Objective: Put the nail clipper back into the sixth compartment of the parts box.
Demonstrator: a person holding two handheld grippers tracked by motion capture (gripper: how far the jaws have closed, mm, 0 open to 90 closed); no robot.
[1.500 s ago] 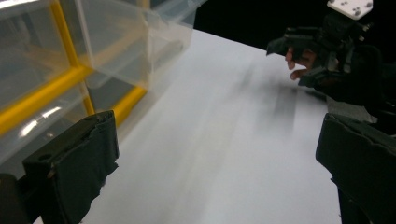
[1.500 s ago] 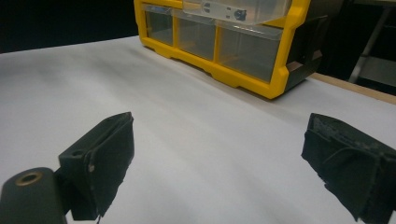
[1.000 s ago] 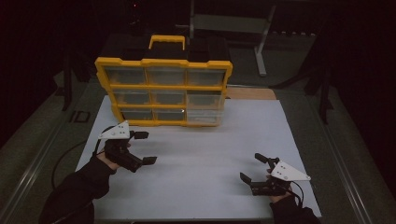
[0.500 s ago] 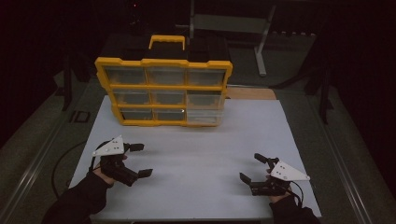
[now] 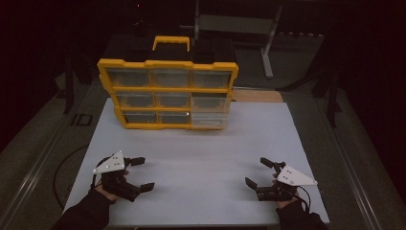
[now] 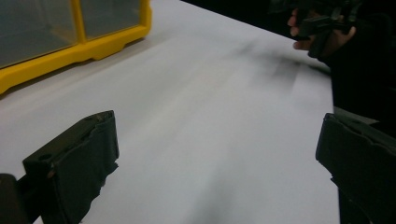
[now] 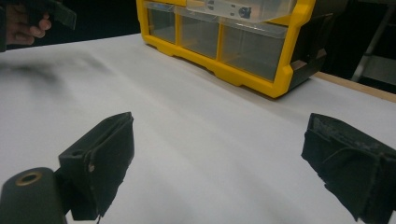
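A yellow organiser case with clear drawers and a yellow handle stands upright at the back of the white table sheet. Its lower right drawer looks pulled out a little; the same case appears in the right gripper view. My left gripper hovers near the front left of the sheet, jaws wide apart and empty. At the front right my right gripper is open too, with nothing between its jaws. Both are well clear of the case.
A strip of bare wood shows behind the sheet's right back corner. A metal stand sits in the dark behind the case. Dark floor surrounds the table. The far hand with the other gripper shows in the left gripper view.
My left gripper has drawn back toward the front left edge of the sheet, still open. The right gripper has stayed in place.
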